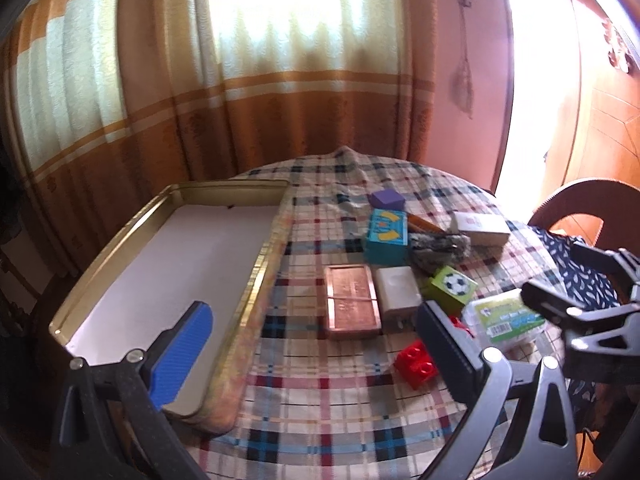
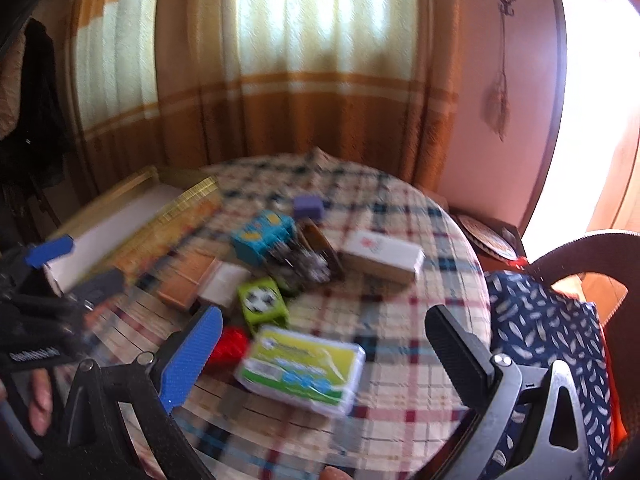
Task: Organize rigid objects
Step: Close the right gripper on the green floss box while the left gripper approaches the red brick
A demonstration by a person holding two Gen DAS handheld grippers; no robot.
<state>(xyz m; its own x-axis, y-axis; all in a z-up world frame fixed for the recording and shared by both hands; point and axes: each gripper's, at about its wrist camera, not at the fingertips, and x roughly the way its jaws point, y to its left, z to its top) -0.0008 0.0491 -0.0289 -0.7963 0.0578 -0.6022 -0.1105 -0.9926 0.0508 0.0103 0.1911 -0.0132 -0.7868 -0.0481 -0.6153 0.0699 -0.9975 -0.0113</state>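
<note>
Fingers of the left gripper (image 1: 316, 344) stand wide apart and hold nothing; its blue pad (image 1: 182, 356) hangs over the near end of the open tin tray (image 1: 256, 276), while the dark pad sits above the red brick (image 1: 416, 364). Fingers of the right gripper (image 2: 320, 360) are likewise spread and empty, framing the green-and-white packet (image 2: 302, 370) that lies between and just beyond them. Motion blur in the right wrist view suggests this gripper is in transit.

Beyond the fingers, on the plaid tablecloth (image 1: 320, 412), the rigid objects lie in a loose cluster: copper-coloured tin (image 1: 351, 303), white charger (image 1: 398, 288) touching it, green football cube (image 1: 452, 286), teal box (image 1: 386, 240), purple block (image 1: 387, 199) and white carton (image 1: 480, 228). A dark crumpled item among them cannot be identified. The tray, at the cloth's left edge, appears empty, its pale floor bare.

Judged stage: the opening of the sort, with no piece yet in the tray. The next move probably calls for the right gripper to descend over the packet, close across its narrower sides, and carry it left to the tray; the packet's breadth may nearly fill the opening.
</note>
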